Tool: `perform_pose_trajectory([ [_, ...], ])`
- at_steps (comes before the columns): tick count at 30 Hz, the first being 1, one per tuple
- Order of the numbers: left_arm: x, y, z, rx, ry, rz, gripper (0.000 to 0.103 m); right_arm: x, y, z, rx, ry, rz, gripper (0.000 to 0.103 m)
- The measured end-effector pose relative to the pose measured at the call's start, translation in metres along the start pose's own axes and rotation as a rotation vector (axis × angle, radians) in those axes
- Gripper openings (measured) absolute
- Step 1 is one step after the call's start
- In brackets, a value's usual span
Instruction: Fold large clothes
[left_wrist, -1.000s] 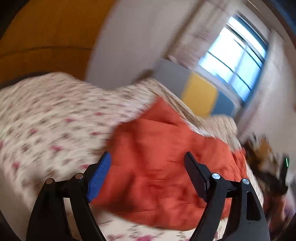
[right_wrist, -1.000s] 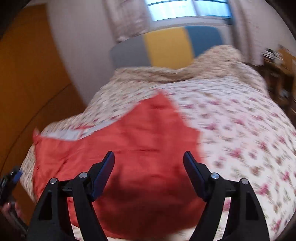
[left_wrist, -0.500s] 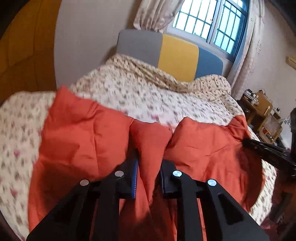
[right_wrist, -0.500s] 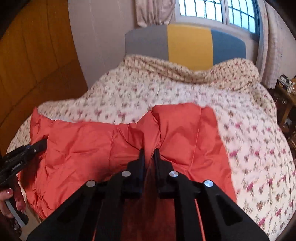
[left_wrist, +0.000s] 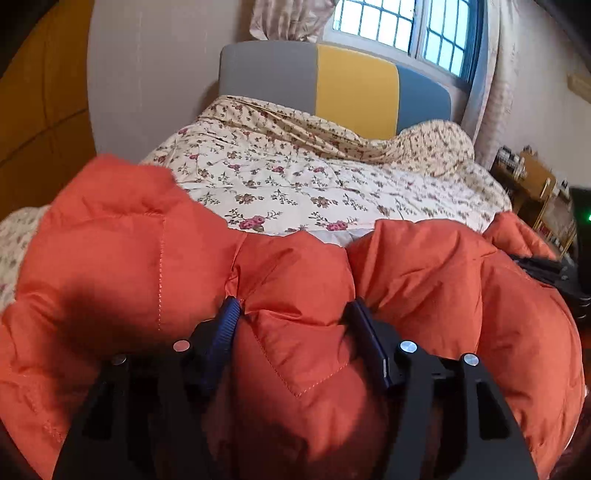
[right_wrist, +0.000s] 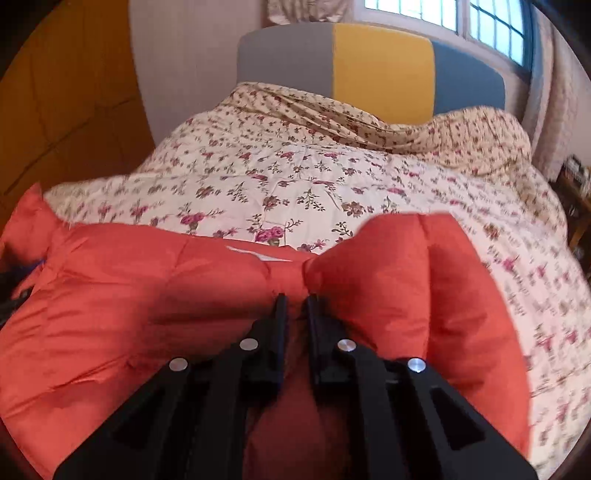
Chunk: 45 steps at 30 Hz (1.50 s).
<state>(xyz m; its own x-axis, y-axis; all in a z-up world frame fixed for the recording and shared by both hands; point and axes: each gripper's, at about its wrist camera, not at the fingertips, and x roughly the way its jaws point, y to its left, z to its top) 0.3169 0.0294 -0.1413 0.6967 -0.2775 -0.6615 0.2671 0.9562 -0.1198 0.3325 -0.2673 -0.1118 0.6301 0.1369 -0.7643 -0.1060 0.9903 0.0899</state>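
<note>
Mid-fold on the bed: I've got the orange padded jacket bunched at the near edge of the floral quilt, both tools buried in its near hem. My right gripper is pinched down tight on a thin fold of the jacket, fabric puffing up either side of the fingers. My left gripper sits abt half wide w/ a fat pleat of padding between the blue pads; its jaws are opening, so I judge that grip is letting go or being reset, not clamping. The headboard and window lie well beyond, quilt bare between them and the jacket.

Step in hand, as I read it: gathering the near edge for a fold toward the headboard. Next move needs the left to re-bite a thinner layer, level w/ the right, then both lift and carry fwd together. Risk: puffy fill slips and the hem goes down crooked.
</note>
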Motion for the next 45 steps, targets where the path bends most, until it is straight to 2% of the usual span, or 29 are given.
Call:
perform_pose_trajectory([
  [4,0.006,0.009,-0.002,-0.043,-0.031,-0.042,0.062,0.011,-0.003,-0.006,0.024,-0.025,-0.003,0.008],
  [9,0.009,0.009,-0.004,-0.046,-0.047,-0.036,0.062,0.016,-0.003,-0.012,0.043,-0.068,-0.004,0.008],
  [13,0.006,0.005,-0.005,-0.033,-0.037,-0.020,0.062,0.016,-0.004,-0.014,0.046,-0.069,0.002,0.008],
  [15,0.003,-0.002,-0.001,-0.010,0.003,0.010,0.064,0.017,-0.004,-0.014,0.047,-0.069,0.003,0.008],
  [17,-0.005,-0.006,0.009,0.007,0.029,0.036,0.073,0.017,-0.005,-0.015,0.047,-0.070,0.003,0.008],
  [19,-0.016,-0.002,0.024,-0.020,0.004,0.070,0.083,0.017,-0.005,-0.015,0.048,-0.070,0.005,0.008],
  [21,-0.021,0.004,0.040,-0.051,-0.019,0.106,0.088,0.017,-0.006,-0.016,0.048,-0.070,0.005,0.008],
  [24,-0.007,0.016,0.061,-0.042,-0.006,0.213,0.088,0.017,-0.006,-0.016,0.049,-0.070,0.006,0.008],
  [25,0.006,0.021,0.063,-0.017,0.028,0.261,0.088,0.017,-0.007,-0.017,0.050,-0.071,0.007,0.009],
  [27,0.032,0.032,0.058,0.014,0.090,0.311,0.098,0.017,-0.007,-0.017,0.052,-0.073,0.010,0.009],
  [28,0.040,0.036,0.053,0.010,0.103,0.299,0.100,0.017,-0.007,-0.017,0.054,-0.074,0.013,0.009],
  [31,0.050,0.056,0.042,-0.083,0.086,0.185,0.100,0.017,-0.009,-0.017,0.064,-0.079,0.024,0.009],
  [33,0.054,0.062,0.037,-0.119,0.080,0.148,0.100,0.017,-0.009,-0.018,0.066,-0.083,0.026,0.009],
  [40,0.055,0.062,0.030,-0.137,0.044,0.135,0.100,0.018,-0.009,-0.019,0.059,-0.083,0.016,0.009],
  [43,0.042,0.054,0.033,-0.118,0.073,0.200,0.100,0.017,-0.008,-0.019,0.047,-0.074,0.003,0.009],
  [45,0.017,0.045,0.034,-0.159,0.042,0.217,0.100,0.012,-0.001,-0.015,0.014,-0.055,-0.035,0.013],
])
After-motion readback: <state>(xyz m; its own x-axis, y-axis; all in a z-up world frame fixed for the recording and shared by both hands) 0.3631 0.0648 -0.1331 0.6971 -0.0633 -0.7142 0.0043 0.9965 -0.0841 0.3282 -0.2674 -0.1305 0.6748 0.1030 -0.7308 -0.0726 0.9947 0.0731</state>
